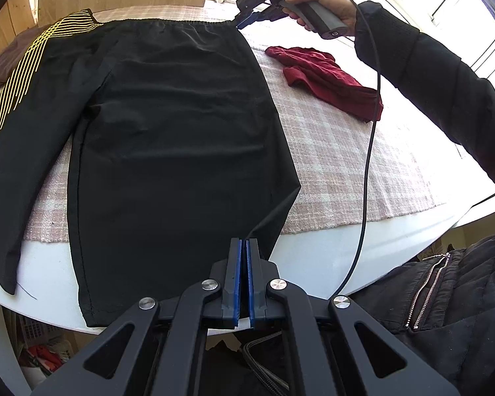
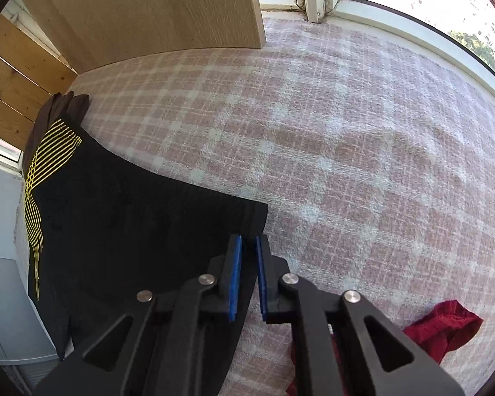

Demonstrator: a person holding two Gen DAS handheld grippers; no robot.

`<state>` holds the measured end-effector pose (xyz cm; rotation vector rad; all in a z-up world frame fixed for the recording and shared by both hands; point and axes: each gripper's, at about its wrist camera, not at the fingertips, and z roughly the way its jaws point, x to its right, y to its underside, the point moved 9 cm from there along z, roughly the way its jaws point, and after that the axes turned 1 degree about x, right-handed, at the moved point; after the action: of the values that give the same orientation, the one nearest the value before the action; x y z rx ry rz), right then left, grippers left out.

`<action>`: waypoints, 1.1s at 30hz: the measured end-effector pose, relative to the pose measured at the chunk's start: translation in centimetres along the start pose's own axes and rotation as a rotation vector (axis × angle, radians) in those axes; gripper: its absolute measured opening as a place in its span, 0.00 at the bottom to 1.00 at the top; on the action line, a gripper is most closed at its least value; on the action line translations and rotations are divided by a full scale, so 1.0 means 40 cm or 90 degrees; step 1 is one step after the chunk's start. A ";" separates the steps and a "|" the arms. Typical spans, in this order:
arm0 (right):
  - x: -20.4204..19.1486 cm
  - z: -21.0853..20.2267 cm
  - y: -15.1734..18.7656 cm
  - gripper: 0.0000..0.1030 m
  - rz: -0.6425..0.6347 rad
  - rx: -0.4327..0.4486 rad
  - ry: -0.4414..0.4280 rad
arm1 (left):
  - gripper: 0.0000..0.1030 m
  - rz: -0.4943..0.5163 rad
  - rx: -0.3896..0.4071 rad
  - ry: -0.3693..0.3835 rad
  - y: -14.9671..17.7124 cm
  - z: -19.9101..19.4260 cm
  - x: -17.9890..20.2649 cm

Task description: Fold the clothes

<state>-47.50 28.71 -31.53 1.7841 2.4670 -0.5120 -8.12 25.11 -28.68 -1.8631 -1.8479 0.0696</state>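
A pair of black shorts (image 1: 168, 125) with thin yellow stripes (image 1: 19, 76) on one side lies spread flat in the centre and left of the left wrist view. The elastic waistband is at the top of that frame, and the leg hems hang over the near edge at the bottom. A crumpled dark red garment (image 1: 326, 79) lies apart, in the upper right.

left wrist: near hem, facing window | right wrist: close over waistband | shared: black shorts (image 1: 175, 125), plaid cloth (image 2: 346, 132)
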 end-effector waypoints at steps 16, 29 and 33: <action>-0.029 0.016 -0.020 0.31 -0.058 -0.013 0.088 | 0.02 -0.012 0.003 0.001 -0.006 0.002 -0.002; -0.031 0.014 -0.010 0.06 0.018 -0.020 -0.052 | 0.02 -0.024 0.020 -0.006 -0.010 -0.030 -0.037; -0.050 -0.035 -0.027 0.05 0.054 0.008 -0.093 | 0.02 -0.043 0.039 -0.005 -0.016 -0.077 -0.098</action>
<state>-47.62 26.99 -29.47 1.7781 2.2868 -0.6273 -7.83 20.39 -26.95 -1.7600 -1.8902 0.1094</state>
